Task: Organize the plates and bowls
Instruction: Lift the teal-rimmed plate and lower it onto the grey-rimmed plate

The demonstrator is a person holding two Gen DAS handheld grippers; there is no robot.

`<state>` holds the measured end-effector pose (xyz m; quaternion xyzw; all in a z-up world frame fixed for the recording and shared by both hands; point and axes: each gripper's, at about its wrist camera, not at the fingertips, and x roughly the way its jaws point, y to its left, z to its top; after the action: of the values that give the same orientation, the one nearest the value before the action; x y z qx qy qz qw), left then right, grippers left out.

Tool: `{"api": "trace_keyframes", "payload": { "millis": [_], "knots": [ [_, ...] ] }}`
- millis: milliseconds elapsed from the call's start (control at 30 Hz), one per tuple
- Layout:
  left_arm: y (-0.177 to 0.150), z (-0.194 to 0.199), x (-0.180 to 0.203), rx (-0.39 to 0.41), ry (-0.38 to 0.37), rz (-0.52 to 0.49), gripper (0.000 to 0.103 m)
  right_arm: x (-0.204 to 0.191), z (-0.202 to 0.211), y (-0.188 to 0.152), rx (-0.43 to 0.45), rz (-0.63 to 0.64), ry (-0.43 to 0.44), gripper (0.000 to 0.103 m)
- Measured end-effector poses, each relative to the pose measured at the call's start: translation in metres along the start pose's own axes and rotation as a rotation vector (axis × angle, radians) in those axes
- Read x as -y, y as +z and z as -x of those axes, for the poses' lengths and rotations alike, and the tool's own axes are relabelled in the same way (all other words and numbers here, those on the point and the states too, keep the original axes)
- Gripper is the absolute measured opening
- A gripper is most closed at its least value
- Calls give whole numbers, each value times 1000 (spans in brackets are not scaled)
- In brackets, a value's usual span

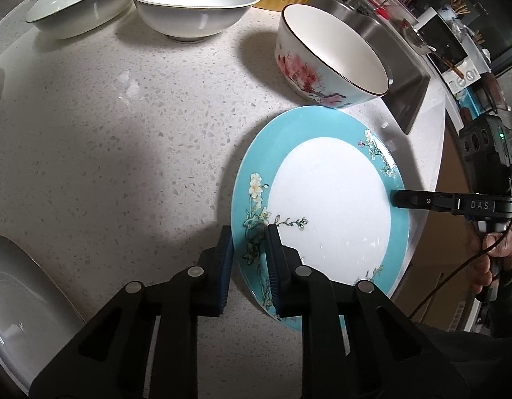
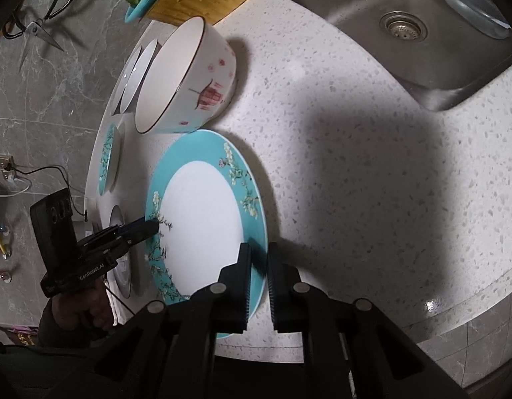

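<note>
A white speckled stone countertop (image 1: 129,139) carries a round turquoise-rimmed plate with a white centre and blossom sprigs (image 1: 325,199), lying near the counter's edge just beside a white porcelain bowl painted with pink blossoms (image 1: 325,63). The left gripper (image 1: 247,259) pinches the plate's near rim, while the right gripper (image 2: 257,266) clamps the opposite rim.

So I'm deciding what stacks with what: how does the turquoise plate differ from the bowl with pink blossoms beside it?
The turquoise plate is flat and wide; the blossom bowl is deep with tall walls. The plate has a turquoise rim with pale flowers; the bowl is white outside with pink flowers and a thin dark rim. The left gripper and right gripper clamp opposite edges of the plate; the bowl stands free. Both have white insides and sit on the speckled counter.
</note>
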<state>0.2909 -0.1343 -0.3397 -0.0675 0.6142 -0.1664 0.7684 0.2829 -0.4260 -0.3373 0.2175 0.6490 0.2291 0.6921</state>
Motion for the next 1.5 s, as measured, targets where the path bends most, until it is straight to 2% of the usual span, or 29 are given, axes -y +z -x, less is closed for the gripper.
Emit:
{"api": "trace_keyframes", "payload": {
  "millis": [567,867,1200,1500],
  "knots": [
    [-7,12,-8,-7,2,68,15,-12,-1,1,-16,12,-17,12],
    [-11,41,-26,24,21,105,15,-36,-3,4,-24,38,-5,12],
    [-31,93,-69,85,58,200,15,-88,-20,13,-57,135,19,12],
    [-82,143,-133,147,133,337,15,-157,-67,14,-146,257,60,12]
  ]
}}
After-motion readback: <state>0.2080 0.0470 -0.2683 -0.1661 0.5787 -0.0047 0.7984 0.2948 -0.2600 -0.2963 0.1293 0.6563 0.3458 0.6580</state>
